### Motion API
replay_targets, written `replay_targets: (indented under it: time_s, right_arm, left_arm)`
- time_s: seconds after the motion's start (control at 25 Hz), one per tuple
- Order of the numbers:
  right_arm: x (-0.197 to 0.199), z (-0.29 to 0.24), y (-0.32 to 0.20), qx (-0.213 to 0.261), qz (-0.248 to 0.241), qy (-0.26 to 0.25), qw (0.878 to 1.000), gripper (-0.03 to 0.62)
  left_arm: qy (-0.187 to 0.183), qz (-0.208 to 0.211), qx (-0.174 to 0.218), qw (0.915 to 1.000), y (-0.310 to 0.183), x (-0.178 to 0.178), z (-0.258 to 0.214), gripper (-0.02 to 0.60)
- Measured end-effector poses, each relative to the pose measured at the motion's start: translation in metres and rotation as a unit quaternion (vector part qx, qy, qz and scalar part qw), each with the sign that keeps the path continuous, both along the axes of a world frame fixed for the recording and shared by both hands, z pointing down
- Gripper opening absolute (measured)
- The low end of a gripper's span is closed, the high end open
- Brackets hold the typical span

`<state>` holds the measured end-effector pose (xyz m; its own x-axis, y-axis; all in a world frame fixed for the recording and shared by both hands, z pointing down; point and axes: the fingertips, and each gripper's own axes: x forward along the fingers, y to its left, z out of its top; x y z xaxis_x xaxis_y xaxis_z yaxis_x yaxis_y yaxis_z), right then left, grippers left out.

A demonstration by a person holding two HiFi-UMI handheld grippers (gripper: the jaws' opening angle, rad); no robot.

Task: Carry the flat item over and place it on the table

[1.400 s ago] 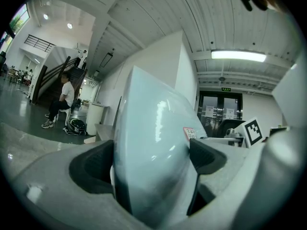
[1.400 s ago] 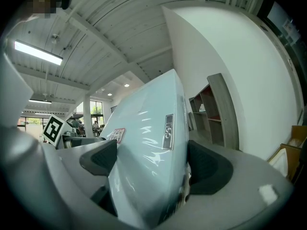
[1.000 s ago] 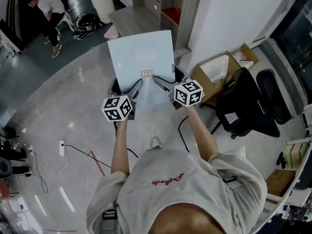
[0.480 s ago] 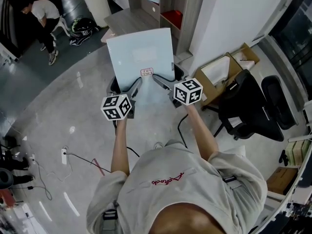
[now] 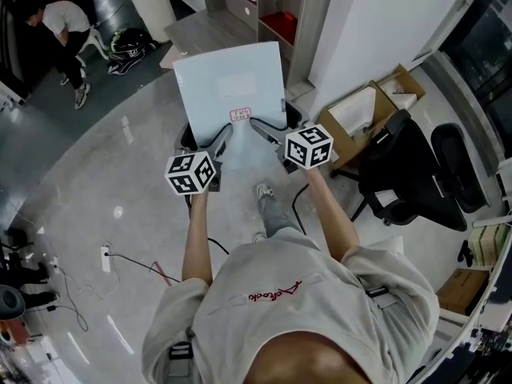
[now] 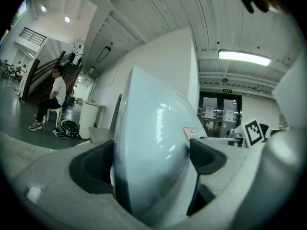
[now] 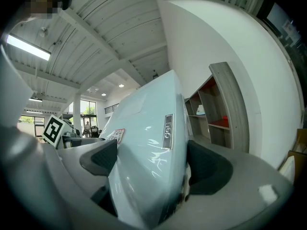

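Flat item (image 5: 230, 86) (edge label (image 7: 167, 125), right gripper view)

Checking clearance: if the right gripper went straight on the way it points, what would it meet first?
Probably the grey shelf unit, just beyond the flat panel the right gripper clamps; depth unclear.

Lost from view between the pads (image 6: 206, 155) of the left gripper (image 6: 151, 163): near edge of the flat item (image 6: 153, 123). Likewise buried between the fingers of the right gripper (image 7: 153, 166), both pairs clamped on it. Too small to read, just ahead of the fingertips: print on the red-edged sticker (image 5: 240, 118). Blurred beside the right gripper's outer finger: lettering on the grey label (image 7: 167, 126). Cropped by the top edge, well beyond the fingertips: shelf unit (image 5: 298, 14).
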<state>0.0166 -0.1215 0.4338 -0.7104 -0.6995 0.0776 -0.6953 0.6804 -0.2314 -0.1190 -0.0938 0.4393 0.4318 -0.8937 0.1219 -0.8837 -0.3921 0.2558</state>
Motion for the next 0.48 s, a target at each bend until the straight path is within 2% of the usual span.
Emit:
replay_targets:
  time_s: [0.48]
  right_arm:
    - [-0.009, 0.007, -0.079, 0.0, 0.0, -0.003, 1.0, 0.474]
  left_arm:
    - [0.0, -0.001, -0.002, 1.0, -0.079, -0.009, 0.007, 0.508]
